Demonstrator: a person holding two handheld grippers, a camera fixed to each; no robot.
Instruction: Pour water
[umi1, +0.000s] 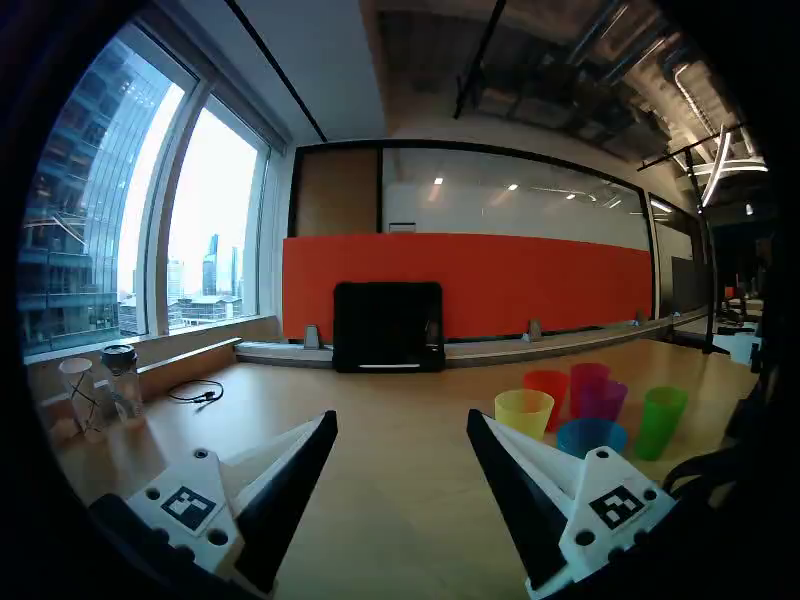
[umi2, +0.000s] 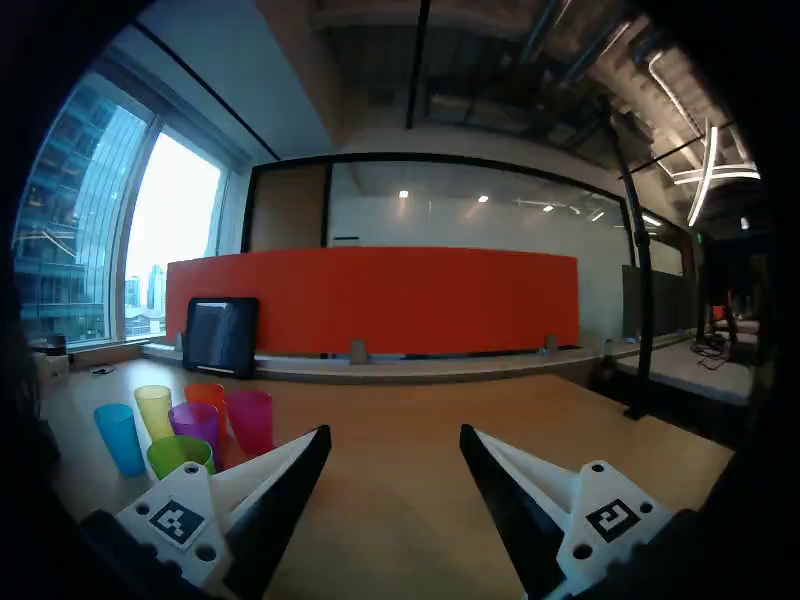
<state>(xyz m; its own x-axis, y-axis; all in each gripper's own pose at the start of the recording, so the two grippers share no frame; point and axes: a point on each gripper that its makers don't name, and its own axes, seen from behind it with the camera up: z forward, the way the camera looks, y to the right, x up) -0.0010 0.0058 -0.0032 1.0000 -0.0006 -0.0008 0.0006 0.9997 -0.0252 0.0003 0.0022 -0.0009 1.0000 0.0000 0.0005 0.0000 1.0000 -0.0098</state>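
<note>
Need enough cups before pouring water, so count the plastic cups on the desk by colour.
Blue cup: 1
Yellow cup: 1
Orange cup: 1
Purple cup: 1
Pink cup: 1
Green cup: 1
Total: 6 cups

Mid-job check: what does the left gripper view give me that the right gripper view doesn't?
Left gripper view: two clear containers, one with a dark lid, by the window, plus a black cable beside them. Right gripper view: a neighbouring white desk at far right. Both: the coloured cups in a cluster, the black tablet leaning on the orange partition, the wooden table, and each camera's own gripper, jaws open and empty: left gripper, right gripper.
</note>
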